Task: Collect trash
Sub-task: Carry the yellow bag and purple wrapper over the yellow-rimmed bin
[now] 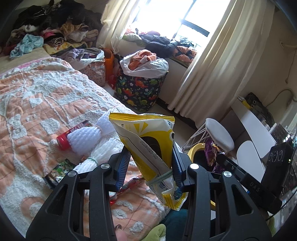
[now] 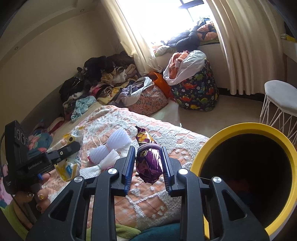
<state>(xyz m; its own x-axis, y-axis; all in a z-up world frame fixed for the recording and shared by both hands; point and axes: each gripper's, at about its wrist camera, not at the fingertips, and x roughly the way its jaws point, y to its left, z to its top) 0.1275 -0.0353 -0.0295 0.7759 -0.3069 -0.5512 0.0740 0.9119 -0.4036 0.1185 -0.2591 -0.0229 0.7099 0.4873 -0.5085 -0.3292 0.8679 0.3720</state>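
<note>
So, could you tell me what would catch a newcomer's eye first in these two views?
Probably the two snack bags held up over the bed: a yellow and white bag clamped in the left gripper, and a shiny purple bag in the right gripper. Next comes the yellow-rimmed bin, looming dark and open just right of the purple bag. Behind them, white foam nets and a red can lie on the orange quilt.

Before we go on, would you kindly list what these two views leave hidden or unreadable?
- Inside of the yellow-rimmed round bin: right wrist view, too dark to show its contents.
- Red cylindrical can: left wrist view, half covered by white foam netting; label unreadable.
- Green printed packet: left wrist view, partly hidden behind the left claw, which grips the yellow-and-white snack bag.
- Window scene: overexposed.
</note>
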